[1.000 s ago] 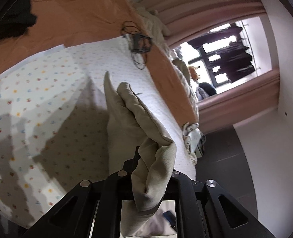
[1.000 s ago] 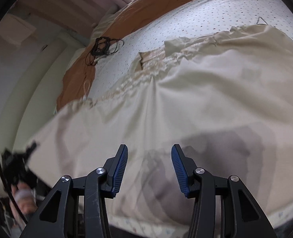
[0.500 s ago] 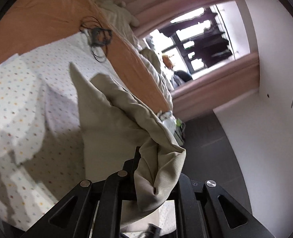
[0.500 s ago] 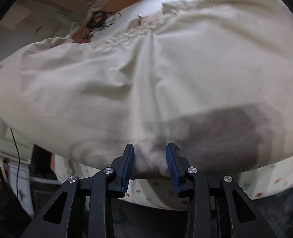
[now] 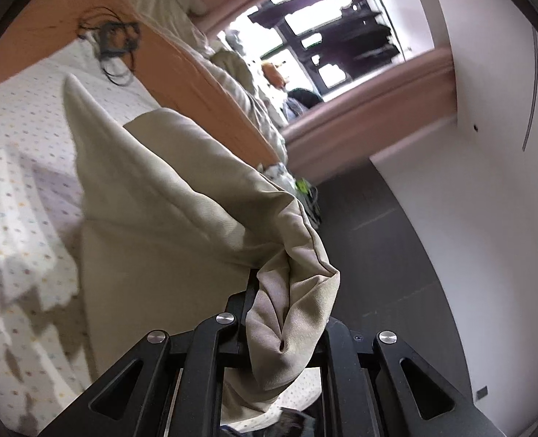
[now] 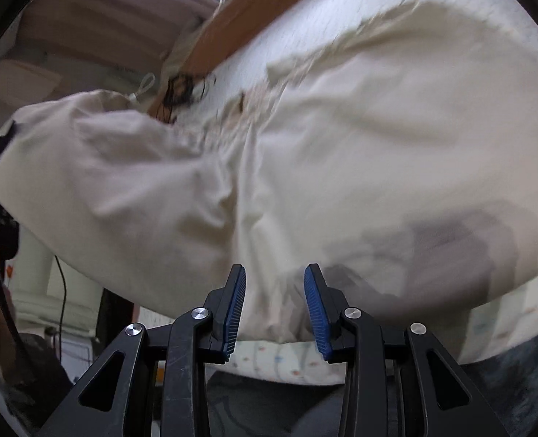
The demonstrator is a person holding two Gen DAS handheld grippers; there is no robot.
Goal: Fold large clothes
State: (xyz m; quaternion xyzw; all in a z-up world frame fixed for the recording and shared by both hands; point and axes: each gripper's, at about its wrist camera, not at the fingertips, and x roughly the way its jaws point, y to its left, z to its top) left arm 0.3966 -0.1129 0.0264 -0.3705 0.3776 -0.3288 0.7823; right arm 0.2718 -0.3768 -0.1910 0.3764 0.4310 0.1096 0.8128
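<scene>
A large beige garment (image 6: 323, 167) lies spread over a bed with a dotted white sheet (image 5: 10, 167). My left gripper (image 5: 283, 313) is shut on a bunched edge of the garment (image 5: 181, 196) and holds it up off the bed; the fingertips are hidden by the cloth. My right gripper (image 6: 274, 306), with blue pads (image 6: 234, 309), stands at the garment's near edge with fabric between its jaws. The jaws are partly apart. The garment's left part is lifted toward the left gripper, seen at the far left of the right wrist view.
An orange blanket (image 5: 181, 73) runs along the bed's far side, with a tangle of black cable (image 5: 116, 40) on it. Pink curtains (image 5: 370, 109) and a window (image 5: 327, 29) are beyond. Dark floor (image 5: 385, 255) lies beside the bed. White wall at right.
My left gripper has lifted the garment's edge higher and swung it over. My right gripper closed in on the near edge, then its jaws widened slightly; the garment has bunched up.
</scene>
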